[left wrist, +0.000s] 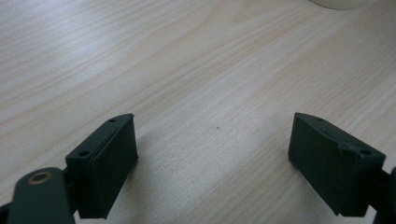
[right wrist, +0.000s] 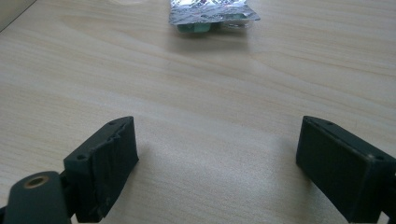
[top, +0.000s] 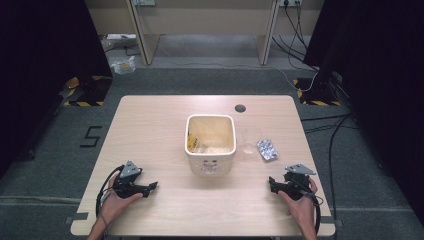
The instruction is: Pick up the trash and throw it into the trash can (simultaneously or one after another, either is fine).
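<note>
A cream square bin (top: 210,144) stands in the middle of the wooden table (top: 150,125), with some litter inside. To its right lie a clear plastic cup (top: 249,140) and a silver blister pack (top: 267,149), whose near edge shows as blister pack (right wrist: 212,14) in the right gripper view. My left gripper (top: 152,187) rests low on the table at the front left, open, with bare wood between its jaws (left wrist: 215,154). My right gripper (top: 271,182) rests at the front right, open and holding nothing (right wrist: 217,163), a short way in front of the blister pack.
A round cable hole (top: 240,108) sits near the table's far edge. Beyond the table stand wooden desk legs (top: 141,35), floor cables (top: 300,35) and black stands with yellow-striped bases (top: 82,92). The bin's rim (left wrist: 338,4) peeks in at the top of the left gripper view.
</note>
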{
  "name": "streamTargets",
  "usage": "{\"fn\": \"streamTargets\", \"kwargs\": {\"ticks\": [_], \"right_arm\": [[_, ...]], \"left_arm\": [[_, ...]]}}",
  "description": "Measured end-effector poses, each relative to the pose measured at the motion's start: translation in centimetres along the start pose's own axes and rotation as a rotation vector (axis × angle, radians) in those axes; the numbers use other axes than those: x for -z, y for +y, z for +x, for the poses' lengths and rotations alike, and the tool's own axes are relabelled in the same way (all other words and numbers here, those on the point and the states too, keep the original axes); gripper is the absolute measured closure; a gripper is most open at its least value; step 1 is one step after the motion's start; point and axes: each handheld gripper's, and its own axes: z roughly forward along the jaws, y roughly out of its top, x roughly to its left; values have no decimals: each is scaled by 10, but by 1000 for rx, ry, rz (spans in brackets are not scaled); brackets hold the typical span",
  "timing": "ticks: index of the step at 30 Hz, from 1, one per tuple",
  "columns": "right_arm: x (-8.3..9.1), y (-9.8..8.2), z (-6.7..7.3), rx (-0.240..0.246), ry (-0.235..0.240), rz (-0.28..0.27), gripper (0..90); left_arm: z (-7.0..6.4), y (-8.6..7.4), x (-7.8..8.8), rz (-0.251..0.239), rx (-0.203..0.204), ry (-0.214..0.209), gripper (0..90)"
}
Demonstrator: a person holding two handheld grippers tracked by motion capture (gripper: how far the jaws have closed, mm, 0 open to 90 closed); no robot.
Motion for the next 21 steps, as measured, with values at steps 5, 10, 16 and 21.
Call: {"fn": "streamTargets", "kwargs": {"ticks": [5,10,16,21], "right_arm": [[0,0,0,-5,-9,-4,149],[4,3,-2,-26,-22,-17,152],[12,19,-2,-17,-23,-54,151],[13,33,-1,8,-22,-71,151]], "left_arm": [[0,0,0,0,0,0,142],[0,0,0,0,0,0,143],[0,0,0,0,0,0,143],[0,0,0,-3,1,0,142]]}}
